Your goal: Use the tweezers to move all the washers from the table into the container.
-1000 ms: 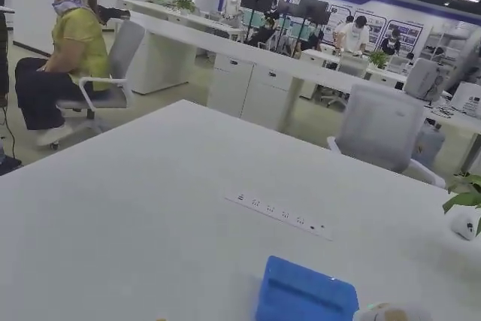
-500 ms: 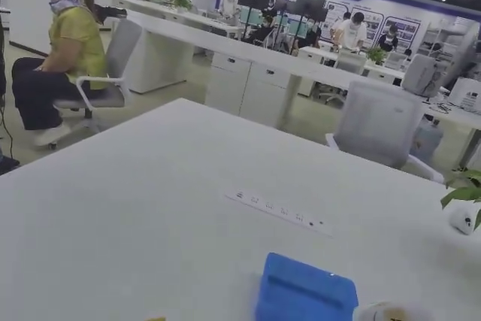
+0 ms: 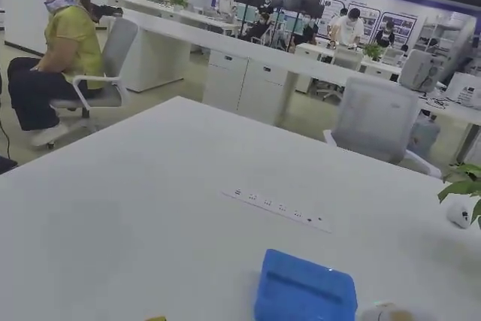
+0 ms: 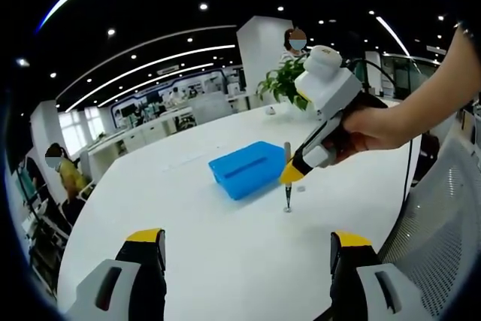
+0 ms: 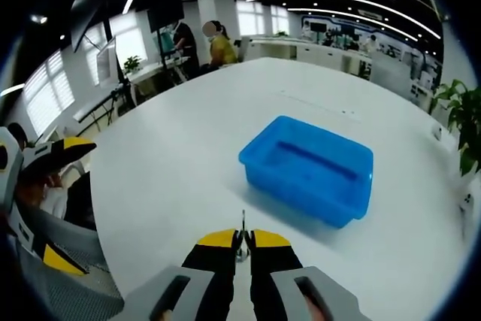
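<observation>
**Head view.** The white table (image 3: 150, 208) is carrying the blue container (image 3: 304, 291) near the bottom edge of the view. A power strip (image 3: 278, 208) is lying flat on the table just beyond it. A potted plant (image 3: 462, 186) is standing at the right edge. A person (image 3: 68, 50) is sitting on a chair at far left, well apart from the table.

**Left gripper view.** The left gripper (image 4: 246, 253) is holding its jaws spread wide above the table, with nothing between them. The right gripper (image 4: 291, 174) is entering from the right, carried by a hand (image 4: 372, 127). It is pinching the tweezers (image 4: 286, 195), which are pointing down with the tip touching the table, just beside the container (image 4: 248, 168). A small speck (image 4: 301, 188) is lying near the tip; it is too small to tell whether it is a washer.

**Right gripper view.** The right gripper (image 5: 243, 240) is keeping its jaws pressed together on the tweezers (image 5: 242, 222), whose thin tip is projecting toward the container (image 5: 308, 167). The left gripper (image 5: 68, 201) is showing at the left edge.
</observation>
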A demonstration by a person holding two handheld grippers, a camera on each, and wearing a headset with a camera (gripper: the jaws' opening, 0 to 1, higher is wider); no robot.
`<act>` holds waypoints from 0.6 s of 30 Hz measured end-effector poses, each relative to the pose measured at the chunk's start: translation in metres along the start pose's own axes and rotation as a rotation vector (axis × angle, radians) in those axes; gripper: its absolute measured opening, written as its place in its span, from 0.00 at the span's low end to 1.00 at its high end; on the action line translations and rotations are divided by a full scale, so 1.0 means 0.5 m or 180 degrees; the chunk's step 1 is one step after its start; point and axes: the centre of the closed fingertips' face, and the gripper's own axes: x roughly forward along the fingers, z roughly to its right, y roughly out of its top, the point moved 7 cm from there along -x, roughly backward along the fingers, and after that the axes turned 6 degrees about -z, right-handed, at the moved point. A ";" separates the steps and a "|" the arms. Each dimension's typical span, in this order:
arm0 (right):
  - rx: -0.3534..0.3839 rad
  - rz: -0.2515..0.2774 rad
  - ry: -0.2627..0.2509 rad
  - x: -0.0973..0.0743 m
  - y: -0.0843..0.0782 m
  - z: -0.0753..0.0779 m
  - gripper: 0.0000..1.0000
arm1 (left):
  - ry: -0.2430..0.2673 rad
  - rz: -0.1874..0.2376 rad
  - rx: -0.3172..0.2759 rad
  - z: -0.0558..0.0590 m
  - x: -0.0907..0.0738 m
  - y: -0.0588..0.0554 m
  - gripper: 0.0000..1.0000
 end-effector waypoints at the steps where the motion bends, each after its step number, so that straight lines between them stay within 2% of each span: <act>1: -0.0003 -0.0012 0.0004 0.001 0.000 -0.001 0.02 | 0.0001 -0.0004 -0.0003 0.000 0.000 0.000 0.93; 5: 0.0000 0.0006 -0.0006 0.003 0.003 -0.003 0.02 | 0.0006 -0.0011 0.0003 -0.001 0.000 -0.001 0.92; 14: -0.0169 -0.0011 -0.0045 0.000 0.002 -0.006 0.02 | -0.0003 -0.0022 0.0011 0.000 0.001 -0.002 0.92; 18: -0.0145 -0.0002 -0.0036 0.000 0.002 -0.003 0.02 | -0.0002 -0.0026 0.0018 0.000 0.002 -0.002 0.92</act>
